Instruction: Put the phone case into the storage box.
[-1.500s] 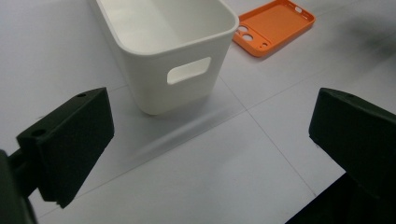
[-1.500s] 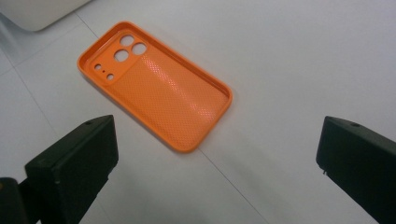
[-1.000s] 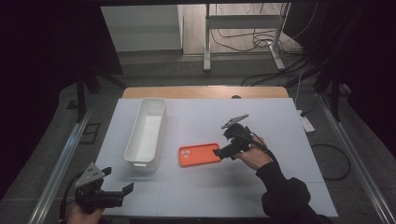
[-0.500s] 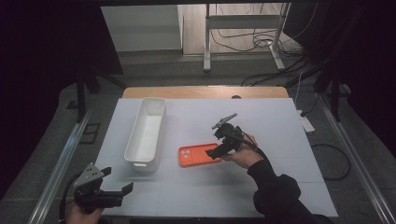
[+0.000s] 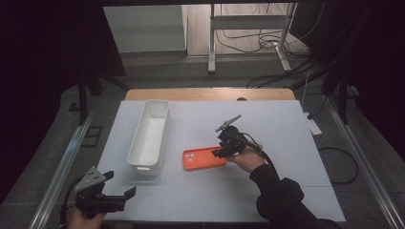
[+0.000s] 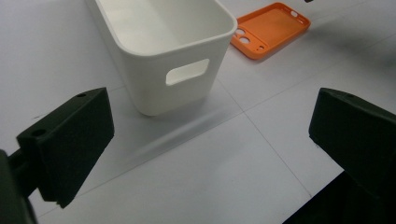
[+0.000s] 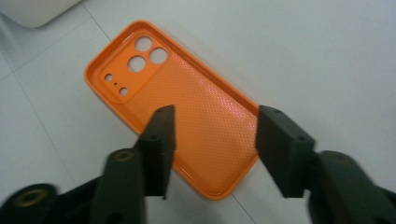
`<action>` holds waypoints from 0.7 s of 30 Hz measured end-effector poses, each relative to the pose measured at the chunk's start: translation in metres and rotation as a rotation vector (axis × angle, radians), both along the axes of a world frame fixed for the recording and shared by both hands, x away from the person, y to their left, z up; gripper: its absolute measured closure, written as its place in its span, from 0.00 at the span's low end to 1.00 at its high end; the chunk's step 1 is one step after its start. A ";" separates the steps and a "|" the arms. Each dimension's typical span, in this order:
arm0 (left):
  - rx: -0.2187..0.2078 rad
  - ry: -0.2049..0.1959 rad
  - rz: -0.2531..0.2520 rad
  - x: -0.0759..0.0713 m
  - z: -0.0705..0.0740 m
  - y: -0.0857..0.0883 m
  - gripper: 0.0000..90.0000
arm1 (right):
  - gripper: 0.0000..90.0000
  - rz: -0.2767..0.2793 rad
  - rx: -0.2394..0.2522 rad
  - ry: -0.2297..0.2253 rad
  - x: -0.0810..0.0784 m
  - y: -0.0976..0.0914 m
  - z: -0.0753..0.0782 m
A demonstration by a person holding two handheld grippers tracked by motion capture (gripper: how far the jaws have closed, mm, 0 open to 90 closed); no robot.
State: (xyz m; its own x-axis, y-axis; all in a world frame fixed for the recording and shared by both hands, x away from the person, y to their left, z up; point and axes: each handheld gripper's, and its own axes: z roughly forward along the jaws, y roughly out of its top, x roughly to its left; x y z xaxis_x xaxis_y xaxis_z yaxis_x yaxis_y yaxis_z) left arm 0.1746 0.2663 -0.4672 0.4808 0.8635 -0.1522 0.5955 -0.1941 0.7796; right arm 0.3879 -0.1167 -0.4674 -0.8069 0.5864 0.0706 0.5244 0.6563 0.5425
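An orange phone case (image 5: 198,160) lies inside-up on the white table top, its camera holes toward the white bin (image 5: 165,131). My right gripper (image 5: 218,151) hovers over the case's right end. In the right gripper view, its jaws have just been closing and stand part-way shut; the near end of the case (image 7: 187,84) lies between and below them, and the pads (image 7: 161,135) do not press on it. My left gripper (image 5: 119,183) rests open at the table's front left corner. From the left gripper view (image 6: 210,135), it faces the bin (image 6: 159,79) and the case (image 6: 271,28).
The long white bin is empty and lies lengthwise left of the case; its corner (image 7: 37,9) shows in the right gripper view. A wooden strip (image 5: 210,94) borders the table's far edge. Metal rails run along both sides.
My right gripper has shifted left and down over the end of the orange case, and its jaws have narrowed. The left gripper has stayed put.
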 end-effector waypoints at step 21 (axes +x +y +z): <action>-0.004 0.000 -0.003 0.000 0.000 0.000 0.01 | 0.99 0.030 -0.040 0.024 0.004 0.002 -0.014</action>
